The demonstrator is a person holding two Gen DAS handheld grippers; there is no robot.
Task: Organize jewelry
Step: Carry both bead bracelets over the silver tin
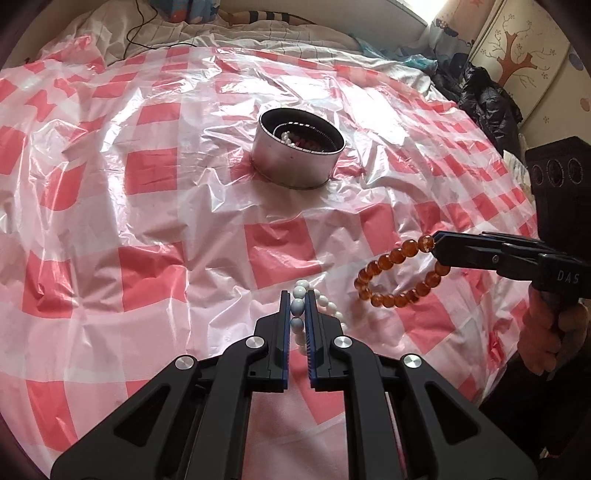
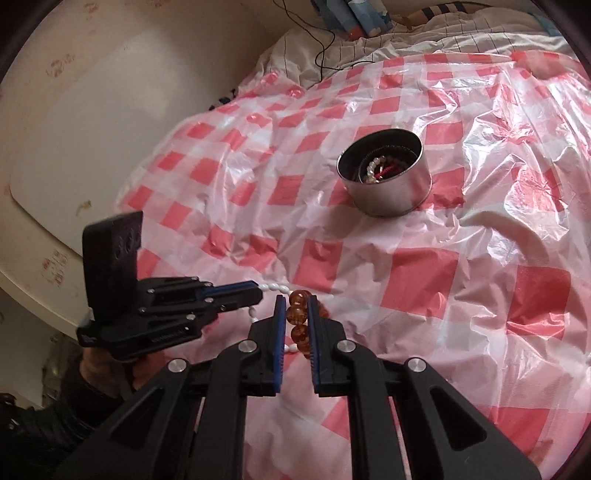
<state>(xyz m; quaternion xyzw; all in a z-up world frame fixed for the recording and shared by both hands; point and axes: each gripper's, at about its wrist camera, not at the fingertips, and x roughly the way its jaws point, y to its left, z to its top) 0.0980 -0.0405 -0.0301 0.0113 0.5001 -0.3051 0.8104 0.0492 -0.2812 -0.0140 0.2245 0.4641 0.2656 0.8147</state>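
- The left gripper's (image 1: 297,295) jaws were clenched on a white bead bracelet (image 1: 297,306); one pale bead sat pinched between the blue pads, with more beads showing above the tips and trailing down to the right behind the jaw.
- The right gripper's (image 2: 297,301) jaws were clamped on an amber bead bracelet (image 2: 297,318), several round beads stacked between the pads.
- From the left wrist view, the amber bracelet (image 1: 397,275) hung as an open loop from the right gripper's (image 1: 437,245) tip, lifted clear of the sheet and just to the right of the white one.
- From the right wrist view, the left gripper (image 2: 258,293) reached in from the left, its tip near the right jaws, with white beads (image 2: 273,286) strung out beside it.
- A hand (image 1: 546,332) gripped the right tool's handle at the frame's right edge.
- Both bracelets were held above a red-and-white checked plastic sheet (image 1: 147,229) spread crinkled over a bed.
- Farther up the sheet, well apart from both grippers, stood a round metal tin (image 1: 295,162), open at the top, with pearl-like beads and something red lying inside.
- In the right wrist view the tin (image 2: 391,195) sat up and to the right of the jaws.
- Beyond the sheet lay striped white bedding (image 1: 229,29) and a thin black cable (image 1: 136,33).
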